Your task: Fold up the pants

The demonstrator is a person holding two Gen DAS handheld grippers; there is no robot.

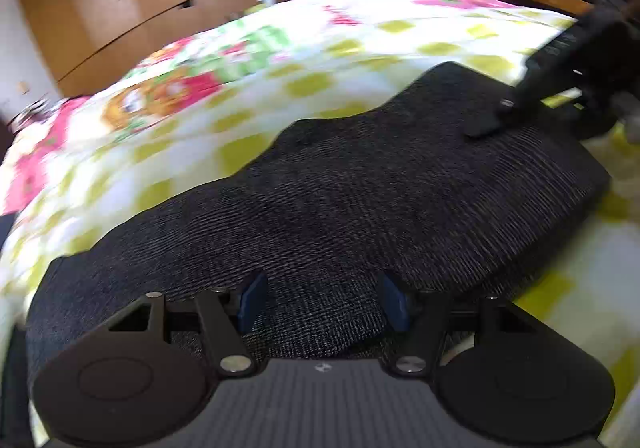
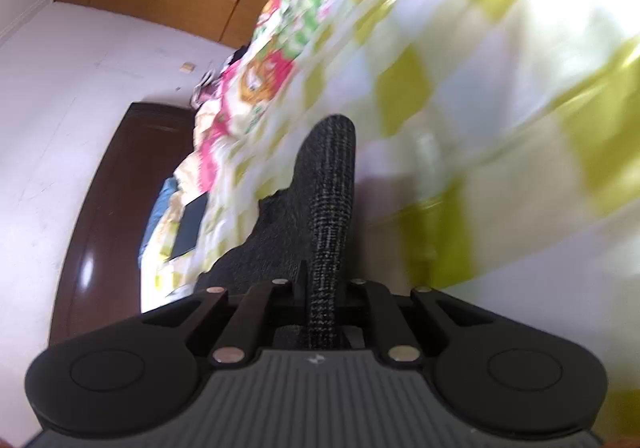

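**Right tool pinches the far corner, left tool straddles the near edge**

The pants (image 1: 340,192) lie flat on the bed (image 1: 280,60), a dark woven band running left to right across the left wrist view, long axis crosswise to the left tool (image 1: 324,302). That tool sits at the near edge of the cloth with its blue pads (image 1: 252,300) well apart; fabric lies between and under them, but they are not pressing on it.

Over at the right end of the band, the right tool (image 1: 486,126) comes in from the side and touches down on the upper right corner. In its own view the right tool (image 2: 324,312) has its jaws brought together on a raised ridge of the pants (image 2: 332,208), the fold of cloth standing up between the fingers and running straight away from the camera.

So the right hand has its corner, and the left is the nearer one to the unclaimed near edge. My read: the next move turns on the left tool closing on that edge, then both hands carrying the cloth along its long axis to double it over. The risk is pinching only the top layer.
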